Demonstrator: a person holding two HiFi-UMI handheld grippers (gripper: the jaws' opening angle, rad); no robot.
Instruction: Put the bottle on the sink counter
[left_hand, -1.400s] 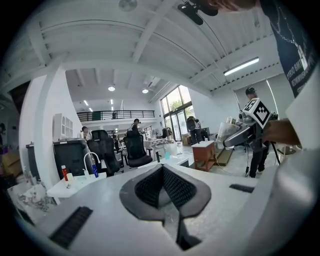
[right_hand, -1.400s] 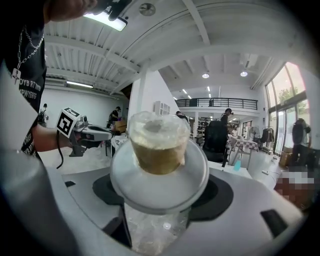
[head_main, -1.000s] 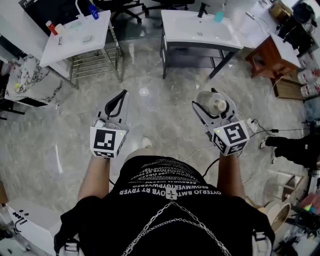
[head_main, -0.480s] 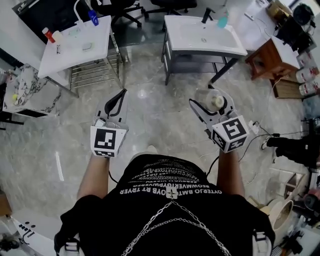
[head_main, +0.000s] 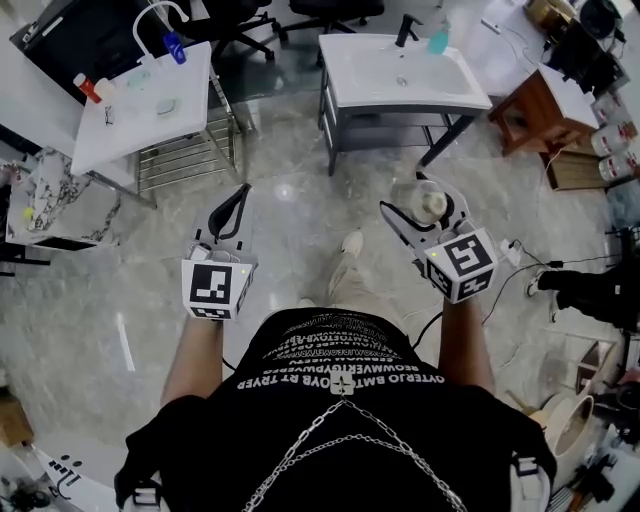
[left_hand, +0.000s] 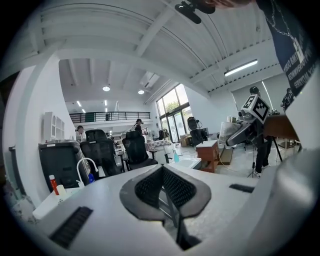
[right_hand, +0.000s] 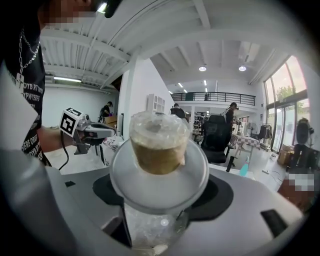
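A clear bottle (head_main: 428, 204) with a tan stopper lies between the jaws of my right gripper (head_main: 416, 198), which is shut on its body. In the right gripper view the bottle (right_hand: 159, 150) fills the middle, stopper end pointing away, with the right gripper (right_hand: 160, 205) clamped round it. My left gripper (head_main: 240, 196) is held level beside it, jaws shut with nothing between them; in its own view the left gripper (left_hand: 165, 192) shows its pads pressed together. The white sink counter (head_main: 360, 80), with a black tap, stands ahead across the floor, well beyond both grippers.
A teal spray bottle (head_main: 437, 39) stands on the sink counter's far edge. A second white basin table (head_main: 125, 120) over a metal rack is at the left. A wooden table (head_main: 535, 105) sits to the right, office chairs behind, cables (head_main: 520, 262) on the marble floor.
The person has stepped forward: a shoe now shows between the grippers. Both grippers keep the same hold and spacing.
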